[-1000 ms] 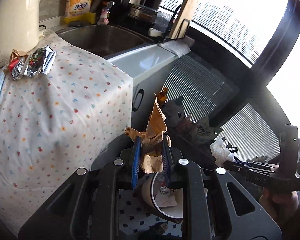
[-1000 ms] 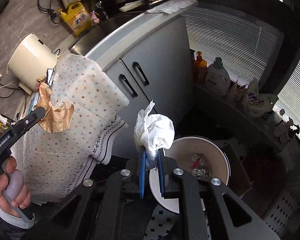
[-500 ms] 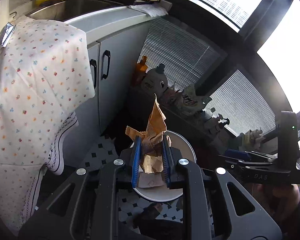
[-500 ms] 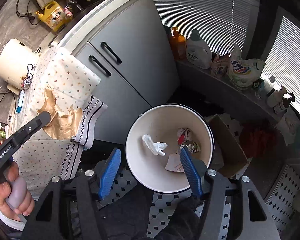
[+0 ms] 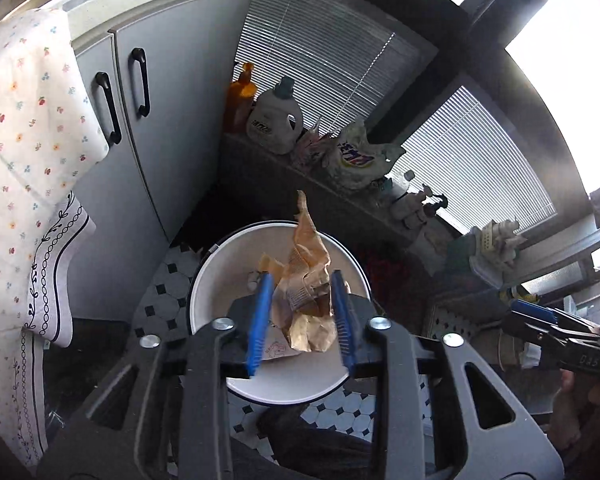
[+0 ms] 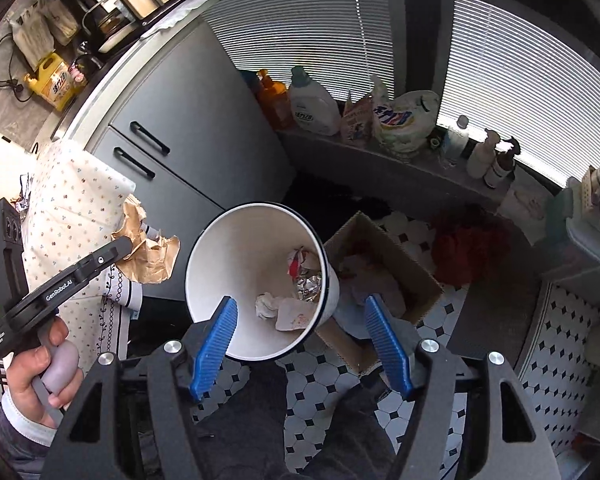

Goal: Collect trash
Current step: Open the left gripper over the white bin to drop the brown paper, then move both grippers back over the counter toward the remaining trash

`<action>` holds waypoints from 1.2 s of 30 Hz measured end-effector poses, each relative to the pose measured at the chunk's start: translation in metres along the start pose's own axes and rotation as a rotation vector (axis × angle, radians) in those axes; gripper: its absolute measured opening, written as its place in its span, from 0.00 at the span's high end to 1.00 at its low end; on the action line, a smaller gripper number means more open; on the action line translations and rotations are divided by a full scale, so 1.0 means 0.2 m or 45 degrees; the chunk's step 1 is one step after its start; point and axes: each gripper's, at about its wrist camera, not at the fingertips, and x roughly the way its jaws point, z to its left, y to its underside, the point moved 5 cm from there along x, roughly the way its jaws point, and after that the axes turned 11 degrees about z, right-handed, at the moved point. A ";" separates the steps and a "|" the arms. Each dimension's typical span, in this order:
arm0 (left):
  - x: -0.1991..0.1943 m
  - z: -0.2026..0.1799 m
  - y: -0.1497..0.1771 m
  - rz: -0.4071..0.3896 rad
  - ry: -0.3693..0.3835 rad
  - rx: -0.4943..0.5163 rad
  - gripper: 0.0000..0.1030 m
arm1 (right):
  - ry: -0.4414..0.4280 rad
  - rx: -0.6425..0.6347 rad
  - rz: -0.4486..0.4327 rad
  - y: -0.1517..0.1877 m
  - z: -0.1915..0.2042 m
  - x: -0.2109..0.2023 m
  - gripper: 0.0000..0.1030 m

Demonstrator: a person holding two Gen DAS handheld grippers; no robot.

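1. The left gripper is hanging over the white bin, which stands on the tiled floor by the grey cabinet. Its jaws have just been opening; the crumpled brown paper is between the blue pads with a gap showing on the left side. Whether the right pad is touching it cannot be told.
2. The right gripper is standing wide with nothing between its jaws, just above the near rim of the bin.
3. Already lying in the bin: white tissue, a foil scrap, a red-and-white wrapper and a pale paper piece.
4. Judgement: the brown paper is about to drop, so this item is nearly done. More scraps seem to be lying at the far edge of the floral tablecloth, too small to identify, so further trips are likely left.
5. Readable writing: "GenRoboT.AI" on the left gripper's side in the right wrist view. The yellow jug and the detergent bottle are carrying labels, not legible.
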 end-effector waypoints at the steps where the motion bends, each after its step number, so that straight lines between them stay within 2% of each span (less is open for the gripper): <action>1: 0.01 0.00 -0.01 -0.003 -0.005 -0.009 0.45 | 0.003 0.013 -0.006 0.01 -0.03 -0.01 0.36; 6: -0.03 0.01 -0.05 -0.033 -0.024 -0.024 0.35 | -0.002 0.056 -0.026 0.01 -0.10 -0.04 0.36; 12: -0.17 0.08 -0.07 -0.087 -0.086 -0.025 0.26 | -0.055 0.019 -0.037 -0.07 0.02 -0.02 0.35; 21: -0.52 0.34 -0.07 -0.223 -0.185 -0.122 0.17 | -0.141 -0.155 -0.063 -0.21 0.46 -0.02 0.25; 25: -0.69 0.50 -0.06 -0.282 -0.208 -0.207 0.14 | -0.158 -0.232 -0.084 -0.27 0.67 -0.04 0.19; 32: -0.97 0.76 -0.04 -0.421 -0.272 -0.313 0.08 | -0.174 -0.359 -0.166 -0.37 1.05 -0.12 0.08; 36: -1.12 0.94 0.00 -0.486 -0.312 -0.394 0.07 | -0.198 -0.429 -0.192 -0.41 1.26 -0.14 0.08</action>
